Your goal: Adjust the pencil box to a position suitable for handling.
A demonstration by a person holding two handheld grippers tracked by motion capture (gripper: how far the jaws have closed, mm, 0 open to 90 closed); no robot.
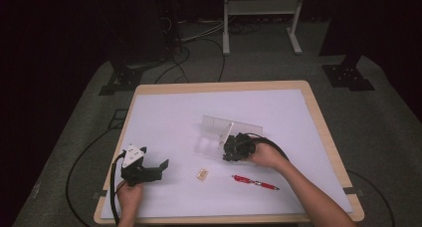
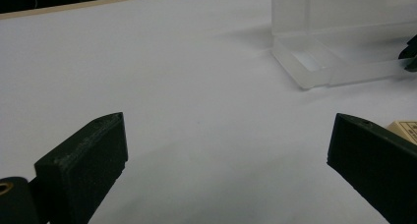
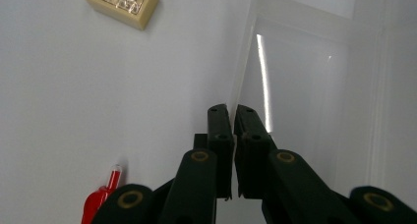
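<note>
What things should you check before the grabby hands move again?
1. Left gripper fingers apart with nothing between them: ok.
2. Right gripper fingers pinched on the clear box at its near edge: closed, but a firm hold on the edge, cannot tell.
3. Eraser lying free on the white sheet, apart from both grippers: ok.
4. Red pen lying flat, away from the box: ok.
5. Box upright and steady: cannot tell.
</note>
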